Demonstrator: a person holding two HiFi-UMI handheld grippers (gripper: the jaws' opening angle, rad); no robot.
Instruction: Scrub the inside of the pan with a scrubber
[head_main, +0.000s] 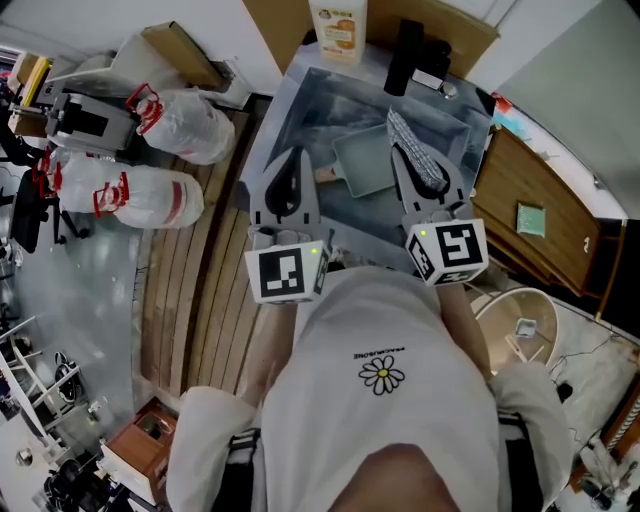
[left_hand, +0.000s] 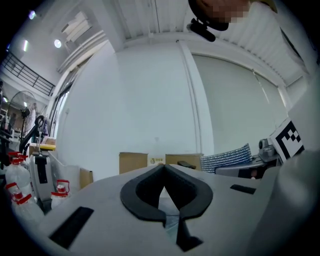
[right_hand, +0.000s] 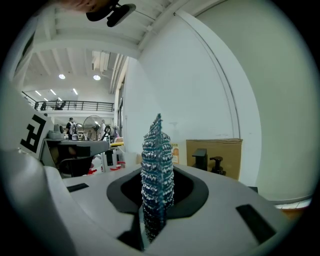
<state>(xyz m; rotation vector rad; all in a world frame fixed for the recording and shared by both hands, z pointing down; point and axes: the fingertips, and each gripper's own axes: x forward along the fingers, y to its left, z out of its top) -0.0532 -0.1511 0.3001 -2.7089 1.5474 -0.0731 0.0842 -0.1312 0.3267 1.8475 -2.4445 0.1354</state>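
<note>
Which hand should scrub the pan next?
Right. The right gripper pinches the sparkly blue mesh scrubber, close to the square grey-green pan. The left gripper is shut and empty.

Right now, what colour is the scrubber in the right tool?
The scrubber is blue with silver flecks; right gripper view shows it best.

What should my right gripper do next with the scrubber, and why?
Probably lower the right gripper until the scrubber touches the inside of the pan. The scrubber is clamped in its jaws above the pan, which lies in the sink; the left gripper is shut and empty.
</note>
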